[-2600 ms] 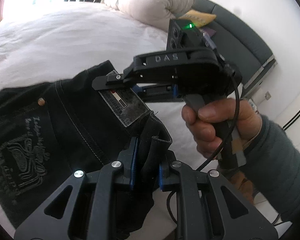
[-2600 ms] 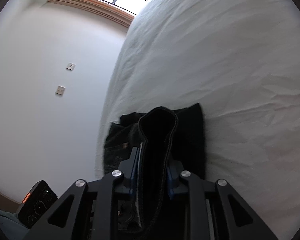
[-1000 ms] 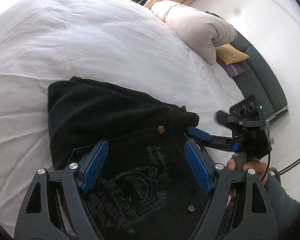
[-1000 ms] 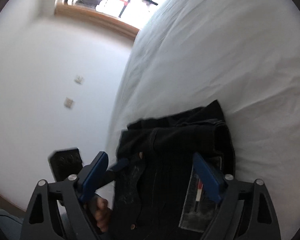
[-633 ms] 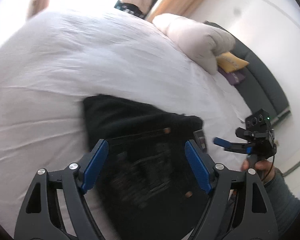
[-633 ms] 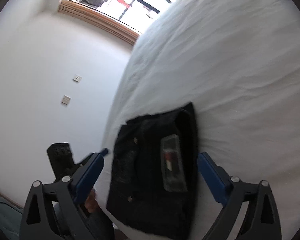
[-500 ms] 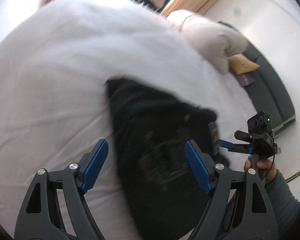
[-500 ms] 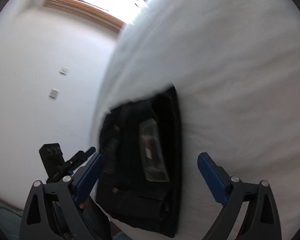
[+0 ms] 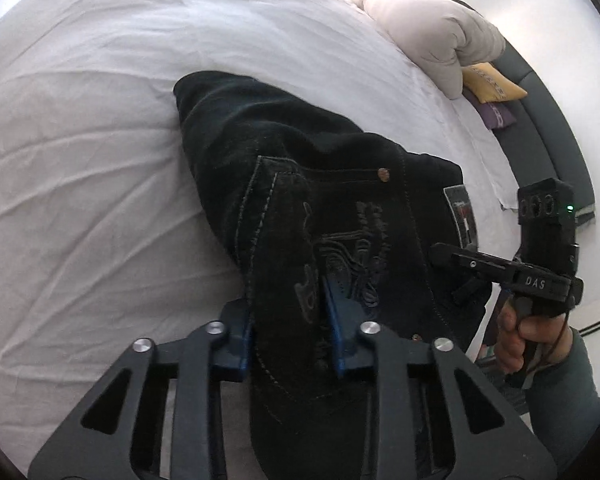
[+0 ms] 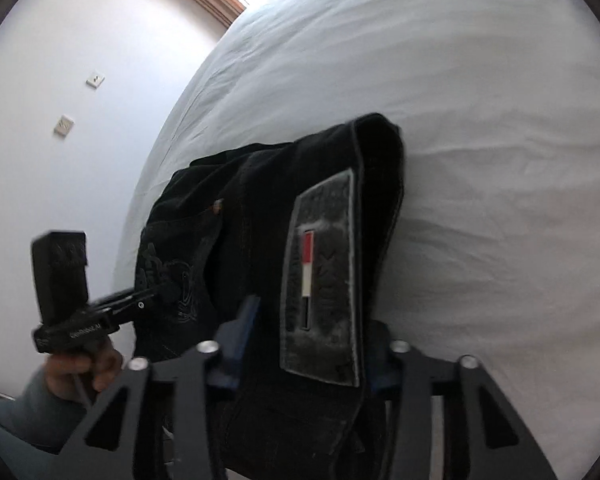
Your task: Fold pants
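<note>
The black folded pants (image 9: 324, 216) lie on the white bed (image 9: 80, 140), back pocket embroidery up. My left gripper (image 9: 290, 320) is shut on the near pocket edge of the pants. My right gripper (image 10: 312, 336) is shut on the waistband end with the grey label patch (image 10: 320, 276). In the left wrist view the right gripper (image 9: 460, 264) grips the pants' right side. In the right wrist view the left gripper (image 10: 156, 292) grips the pants (image 10: 228, 240) at their left side.
A beige rolled duvet (image 9: 424, 28) lies at the bed's far end, with a yellow cushion (image 9: 492, 84) and a dark grey headboard (image 9: 548, 132) beyond. A white wall with switches (image 10: 64, 124) runs along the bed's left side. White sheet (image 10: 460, 120) stretches beyond the pants.
Both grippers were open above the folded pants; now both have come down and shut on its near edge, one at each side.
</note>
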The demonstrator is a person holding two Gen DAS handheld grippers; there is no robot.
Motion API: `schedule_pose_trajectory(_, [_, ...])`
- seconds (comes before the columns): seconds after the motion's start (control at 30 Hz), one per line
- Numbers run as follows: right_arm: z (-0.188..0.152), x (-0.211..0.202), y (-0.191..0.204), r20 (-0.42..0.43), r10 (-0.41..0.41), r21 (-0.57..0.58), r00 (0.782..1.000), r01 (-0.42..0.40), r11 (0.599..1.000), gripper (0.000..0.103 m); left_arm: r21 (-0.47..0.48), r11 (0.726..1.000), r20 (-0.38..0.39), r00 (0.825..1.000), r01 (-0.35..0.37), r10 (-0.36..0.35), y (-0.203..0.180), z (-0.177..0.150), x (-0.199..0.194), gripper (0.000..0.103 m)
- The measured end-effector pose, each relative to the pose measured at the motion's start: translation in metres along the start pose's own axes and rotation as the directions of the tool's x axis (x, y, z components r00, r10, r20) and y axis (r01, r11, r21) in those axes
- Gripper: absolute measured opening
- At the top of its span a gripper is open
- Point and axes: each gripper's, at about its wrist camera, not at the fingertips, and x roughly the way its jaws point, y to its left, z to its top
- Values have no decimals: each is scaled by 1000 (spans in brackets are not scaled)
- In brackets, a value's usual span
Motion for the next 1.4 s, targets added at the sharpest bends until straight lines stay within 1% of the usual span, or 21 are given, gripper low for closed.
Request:
schedule_pose_trajectory(0.13, [-11,-16,22,56,-71,-83,996,76,994,28,6,1000,33,999,25,-25,0,2,-20,16])
schedule_pose_trajectory(0.23, [-10,-32,52,106,-73,-147,992,89,985,26,45,998,70,997,40,-43,-11,11,-49,15])
schedule_pose_trajectory(0.4, [5,-51,93,192,-33,-229,981,77,970,24,116,993,185,983,-8,-13,-13,44,-108,15])
schedule_pose_trajectory(0.57, [31,-45,96,230,14,-212,973,36,977,24,128,989,221,974,-76,46,17,77,-137,15])
schedule_pose_trajectory(0.63, [44,-35,92,234,32,-187,972,13,982,24,115,989,213,975,-94,68,31,87,-133,16])
schedule_pose_trajectory(0.73, [59,-7,72,215,1,-103,977,22,994,24,81,989,176,979,-121,105,68,99,-110,17])
schedule_pose_trajectory(0.77, [65,9,67,188,-5,-75,982,19,997,25,87,985,150,980,-146,132,83,101,-95,20])
schedule_pose_trajectory(0.8, [66,24,58,149,-28,-51,988,36,998,32,85,980,119,979,-177,167,95,102,-83,21])
schedule_pose_trajectory(0.83, [65,38,47,117,-98,-15,988,100,995,36,77,976,89,976,-204,198,105,102,-73,29])
schedule_pose_trajectory(0.87, [62,44,39,101,-144,9,984,144,990,46,64,973,75,973,-222,217,115,100,-69,46])
schedule_pose_trajectory(0.93, [49,42,27,113,-101,43,988,96,994,55,40,969,123,963,-246,239,125,92,-79,59])
schedule_pose_trajectory(0.97, [43,38,24,123,-98,55,988,92,994,68,36,963,146,955,-267,259,127,88,-87,67])
schedule_pose_trajectory(1.0, [34,29,22,150,-111,71,982,101,992,74,28,958,170,946,-286,277,126,84,-95,71])
schedule_pose_trajectory(1.07, [24,11,16,195,-113,106,974,94,990,75,11,948,237,922,-318,306,125,73,-120,87])
schedule_pose_trajectory(1.13, [9,-9,13,248,-133,164,959,94,982,79,8,935,306,891,-356,336,113,61,-145,94])
schedule_pose_trajectory(1.17, [0,-22,14,287,-156,182,945,106,978,81,10,922,364,860,-388,358,98,55,-161,98])
schedule_pose_trajectory(1.23, [-12,-43,23,356,-180,173,917,125,977,81,26,903,482,797,-429,365,71,39,-193,99])
schedule_pose_trajectory(1.3, [-21,-68,47,445,-232,142,865,188,972,83,21,871,628,685,-490,370,40,16,-232,99])
schedule_pose_trajectory(1.33, [-28,-85,63,505,-251,113,826,226,968,84,10,854,697,616,-521,367,23,2,-255,100])
schedule_pose_trajectory(1.37, [-33,-98,76,550,-256,90,795,249,964,88,2,840,743,564,-542,362,14,-10,-276,102])
schedule_pose_trajectory(1.4, [-41,-120,96,621,-264,58,738,293,954,94,-10,824,784,507,-567,359,2,-21,-292,103])
